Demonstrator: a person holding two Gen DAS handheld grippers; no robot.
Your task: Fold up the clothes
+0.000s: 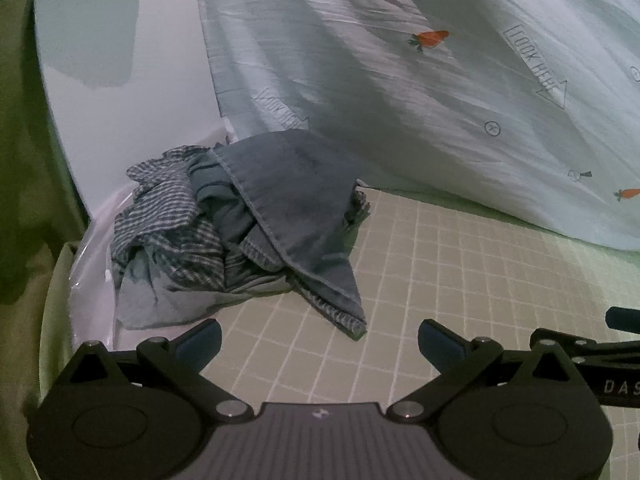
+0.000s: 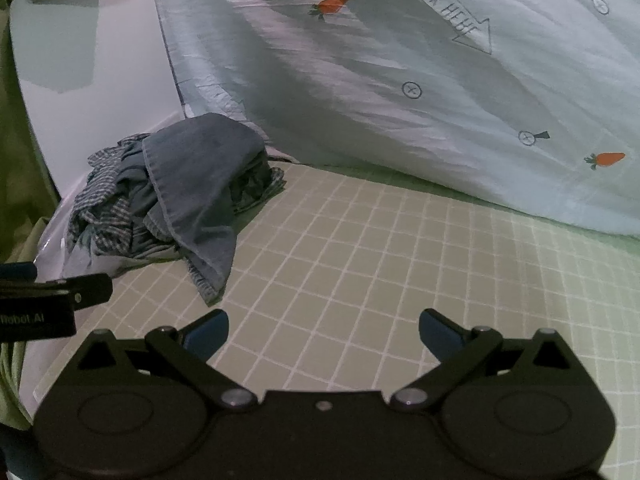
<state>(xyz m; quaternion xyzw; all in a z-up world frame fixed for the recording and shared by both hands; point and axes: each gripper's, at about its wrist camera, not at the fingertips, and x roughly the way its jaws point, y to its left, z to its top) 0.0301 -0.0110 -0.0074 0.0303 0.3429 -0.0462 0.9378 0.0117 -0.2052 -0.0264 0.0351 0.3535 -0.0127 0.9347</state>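
Observation:
A crumpled heap of clothes lies at the left of the gridded mat; a blue-grey garment with stitched hems drapes over a striped one. In the right wrist view the same heap of clothes sits left of centre on the mat. My left gripper is open just short of the heap, with nothing between its blue pads. My right gripper is open too, over bare mat to the heap's right. Each view catches the other gripper's body at its edge.
A pale quilt printed with carrots and "LOOK HERE" arrows rises behind the mat, seen also as the quilt in the right wrist view. A white board or bag stands behind the heap at the left. Green fabric borders the left side.

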